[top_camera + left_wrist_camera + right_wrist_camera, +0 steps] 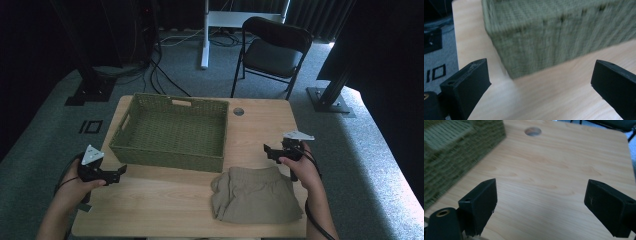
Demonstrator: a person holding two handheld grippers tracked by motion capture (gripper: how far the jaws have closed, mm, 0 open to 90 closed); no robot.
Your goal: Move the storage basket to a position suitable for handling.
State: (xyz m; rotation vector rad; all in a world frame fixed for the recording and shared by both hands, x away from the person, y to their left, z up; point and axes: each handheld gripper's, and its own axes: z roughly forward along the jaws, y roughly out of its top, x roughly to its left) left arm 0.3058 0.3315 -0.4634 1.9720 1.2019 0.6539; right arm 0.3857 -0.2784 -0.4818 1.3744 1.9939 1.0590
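Both tongs, left tongs (121,171) & right tongs (266,151), spread, empty; 1 basket (172,131), 1 folded shorts (257,195).

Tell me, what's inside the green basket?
The basket looks empty: the high view shows just its woven floor. The near wall hides a thin strip of that floor right behind it. The folded tan shorts lie outside it, on the table.

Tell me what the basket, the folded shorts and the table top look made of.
Basket: woven green fibre, seagrass or paper cord, matte; the weave is plain to see. Shorts: soft khaki cloth, likely cotton, creased, gathered waistband. Table: pale wood-grain surface, probably smooth laminate.
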